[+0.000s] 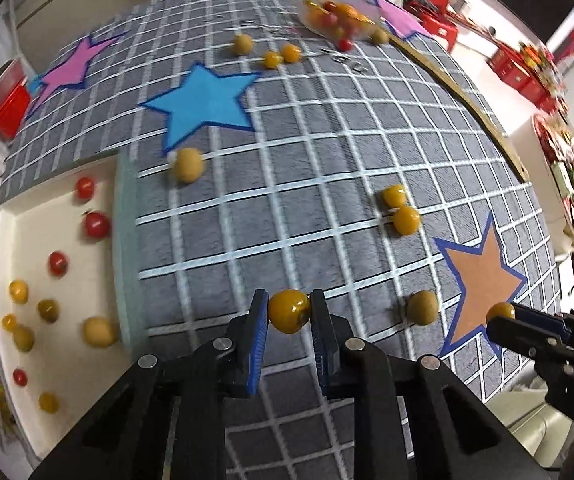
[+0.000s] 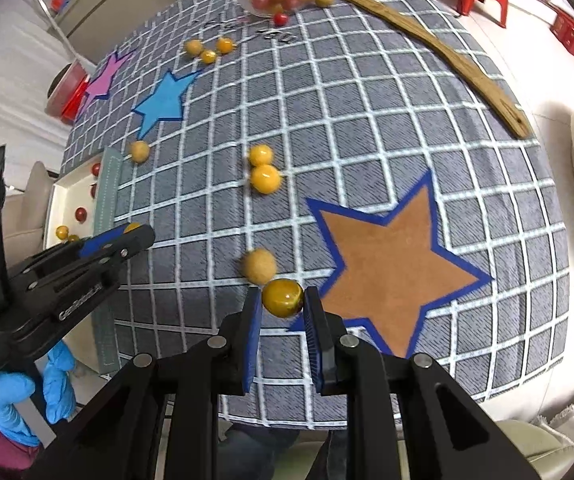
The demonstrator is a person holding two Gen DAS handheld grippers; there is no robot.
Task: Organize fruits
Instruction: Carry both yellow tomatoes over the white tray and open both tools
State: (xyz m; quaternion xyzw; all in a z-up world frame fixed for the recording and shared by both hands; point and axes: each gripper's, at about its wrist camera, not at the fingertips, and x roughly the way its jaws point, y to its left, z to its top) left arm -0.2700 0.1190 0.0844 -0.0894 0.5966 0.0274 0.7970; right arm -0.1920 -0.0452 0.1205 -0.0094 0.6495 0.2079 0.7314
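My left gripper (image 1: pixel 289 310) is shut on a yellow cherry tomato (image 1: pixel 289 311), held above the grey checked cloth (image 1: pixel 307 240). My right gripper (image 2: pixel 282 298) is shut on another yellow tomato (image 2: pixel 283 297) near the brown star (image 2: pixel 391 268); that gripper (image 1: pixel 501 314) also shows at the right of the left wrist view. A fuzzy yellow-green fruit (image 2: pixel 259 266) lies just behind the right gripper's tomato. A white tray (image 1: pixel 59 352) at the cloth's left edge holds several red and yellow tomatoes. Loose yellow fruits (image 1: pixel 401 208) lie scattered on the cloth.
A clear bowl (image 1: pixel 341 16) of mixed tomatoes stands at the far end, with a red tomato (image 1: pixel 345 44) beside it. A long wooden stick (image 2: pixel 439 52) lies along the right edge. A blue-gloved hand (image 2: pixel 11 404) holds the left gripper (image 2: pixel 135 236). Red stools stand beyond the table.
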